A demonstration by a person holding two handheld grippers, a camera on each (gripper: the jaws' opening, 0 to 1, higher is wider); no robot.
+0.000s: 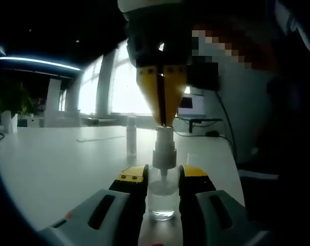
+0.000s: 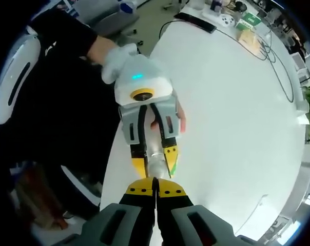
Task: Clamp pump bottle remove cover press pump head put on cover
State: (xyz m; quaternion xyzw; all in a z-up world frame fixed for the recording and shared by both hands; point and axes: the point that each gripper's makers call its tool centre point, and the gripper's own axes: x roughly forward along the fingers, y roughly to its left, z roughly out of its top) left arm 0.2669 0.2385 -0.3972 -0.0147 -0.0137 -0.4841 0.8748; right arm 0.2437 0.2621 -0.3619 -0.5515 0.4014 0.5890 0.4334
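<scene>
While your left gripper (image 1: 162, 187) keeps its yellow-tipped jaws closed against the clear lower body of the pump bottle (image 1: 162, 197), the bottle stands upright on the white table (image 1: 57, 164), its long axis vertical and its white pump head (image 1: 164, 148) pointing straight up. Your right gripper (image 1: 162, 110) comes down from above with its jaws drawn together to a thin slit, their tips at the very top of the pump head; it appears to grip nothing, so read this as the pressing step, with the closed tips serving as a pusher. In the right gripper view your own jaws meet almost edge to edge, and just beyond them the left gripper (image 2: 155, 159) flanks the bottle (image 2: 155, 163) from both sides. A slim clear piece (image 1: 131, 136) standing farther back on the table may be the removed cover, though it is too small to be sure. Next, you should push straight down along the bottle's axis, staying centred so the head does not slip sideways, and hold the clamp firm.
</scene>
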